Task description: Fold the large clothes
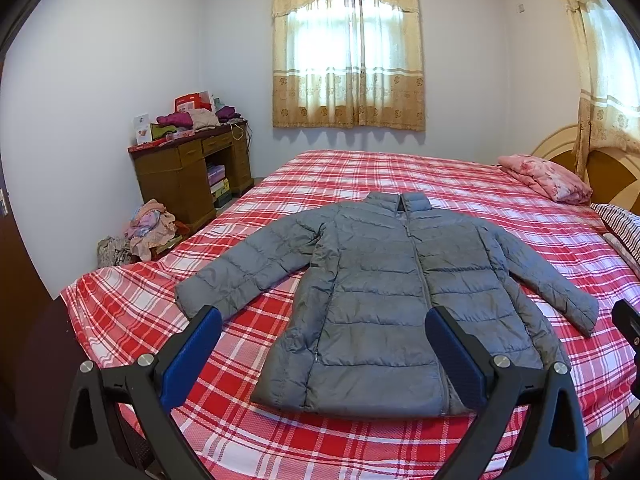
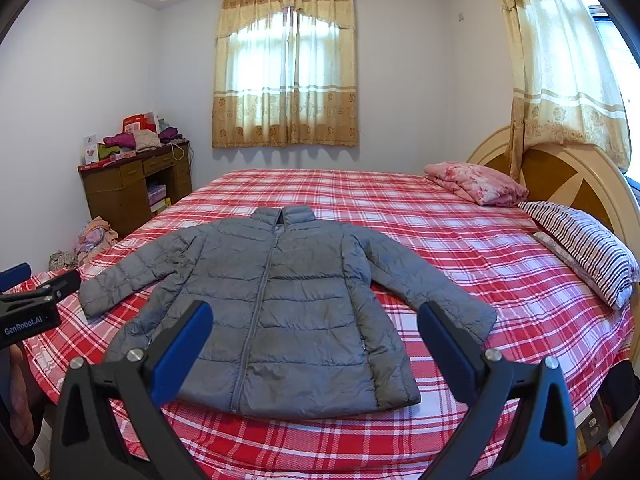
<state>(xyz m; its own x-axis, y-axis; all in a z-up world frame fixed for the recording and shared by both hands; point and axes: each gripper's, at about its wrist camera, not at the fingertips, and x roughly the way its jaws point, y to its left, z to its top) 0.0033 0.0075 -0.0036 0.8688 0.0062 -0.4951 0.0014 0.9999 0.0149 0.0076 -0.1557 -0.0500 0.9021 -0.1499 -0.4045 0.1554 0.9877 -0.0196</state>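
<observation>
The left gripper point(image 1: 324, 332) and right gripper point(image 2: 316, 328) hover side by side above the bed's point(image 2: 460, 240) near edge, fingers spread wide, holding nothing. The grey jacket point(image 2: 280, 304) lies flat, sleeves outstretched.

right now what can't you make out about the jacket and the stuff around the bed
- Grey jacket: its hem's right corner sits behind the left tool's finger in the left wrist view.
- Jacket back and lining: face down on the plaid bed, unseen in both views.
- Desk clutter: too small to identify.
- Right tool: covers part of the right cuff in its own view.
</observation>
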